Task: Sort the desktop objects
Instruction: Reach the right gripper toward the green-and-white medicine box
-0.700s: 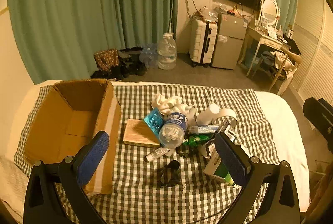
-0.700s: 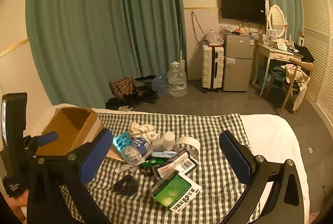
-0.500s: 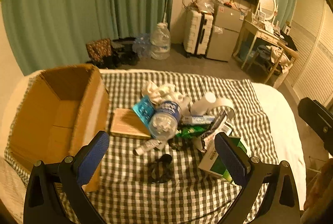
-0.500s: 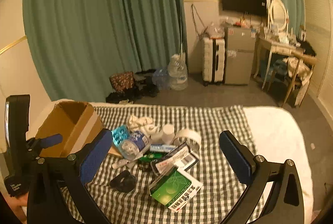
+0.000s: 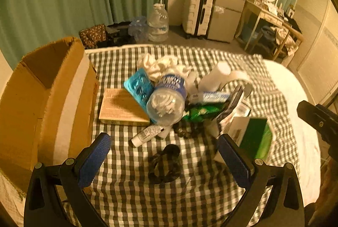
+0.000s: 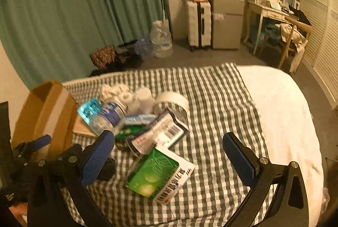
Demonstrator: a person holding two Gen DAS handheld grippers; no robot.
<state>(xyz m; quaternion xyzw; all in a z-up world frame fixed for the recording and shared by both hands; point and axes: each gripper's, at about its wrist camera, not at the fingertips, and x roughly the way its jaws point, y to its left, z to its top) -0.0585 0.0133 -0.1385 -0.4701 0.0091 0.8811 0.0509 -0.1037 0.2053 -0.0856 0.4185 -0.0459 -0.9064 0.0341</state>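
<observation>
Checked cloth [image 5: 131, 195] over white bed [image 6: 285, 113], green curtains [image 6: 74, 5] behind

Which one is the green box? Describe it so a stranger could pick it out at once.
Start at the checked cloth covering the bed, with the open cardboard box at its left edge. A pile of small items lies beside that box; the green box sits at the pile's near right end. It alone is a flat carton with a bright green leaf-printed face and a white side bearing printed characters.
</observation>
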